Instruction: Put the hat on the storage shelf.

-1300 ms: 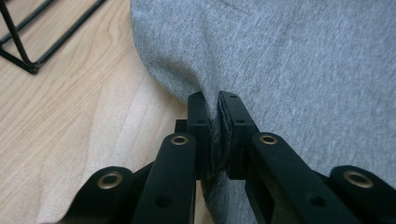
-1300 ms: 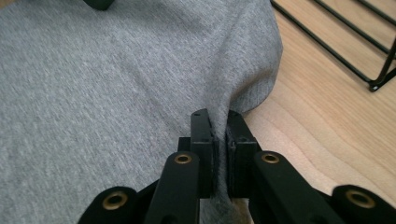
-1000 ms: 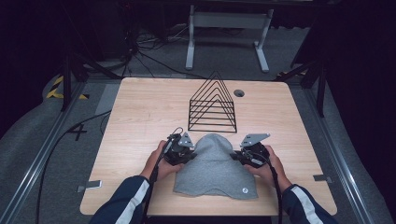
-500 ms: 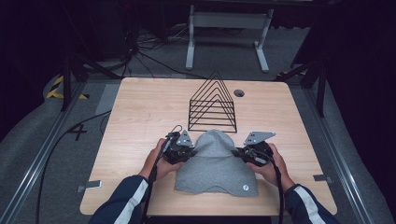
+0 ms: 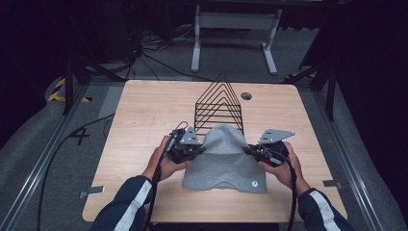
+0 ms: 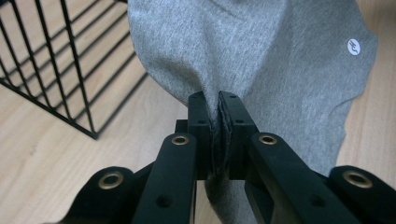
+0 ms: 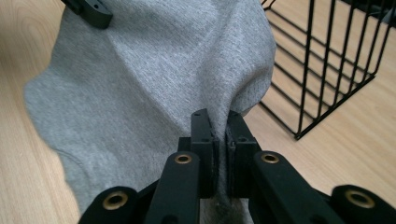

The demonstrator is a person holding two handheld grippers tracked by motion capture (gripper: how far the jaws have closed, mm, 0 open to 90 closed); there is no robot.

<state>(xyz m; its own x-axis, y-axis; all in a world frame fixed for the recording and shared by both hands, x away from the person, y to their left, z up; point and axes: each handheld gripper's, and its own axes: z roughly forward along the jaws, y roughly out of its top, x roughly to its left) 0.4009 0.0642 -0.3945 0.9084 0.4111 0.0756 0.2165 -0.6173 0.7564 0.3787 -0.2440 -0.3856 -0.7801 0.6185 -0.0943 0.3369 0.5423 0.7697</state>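
Pinching a grey cloth (image 5: 223,159) at its two side edges, both grippers hold it just above the wooden table (image 5: 144,115) in the lower middle of the high view. The left gripper (image 5: 191,147) sits left of centre, the right gripper (image 5: 260,150) right of centre, each in a hand. In the left gripper view the jaws are clamped tight on a bunched fold of fabric (image 6: 261,60), and a small round white label (image 6: 354,46) shows at the upper right. In the right gripper view the jaws are likewise shut on a gathered edge (image 7: 154,84). The cloth humps up in the middle, while its lower hem seems to rest on the table.

Directly behind the hump, at the centre of the high view, stands a black wire rack (image 5: 220,103). The likeliest trouble is the raised fabric catching on those wires if it swings toward the top of the frame. Each grip takes only a narrow pinch of edge, so an uneven pull could slip the cloth from one side and let it sag.
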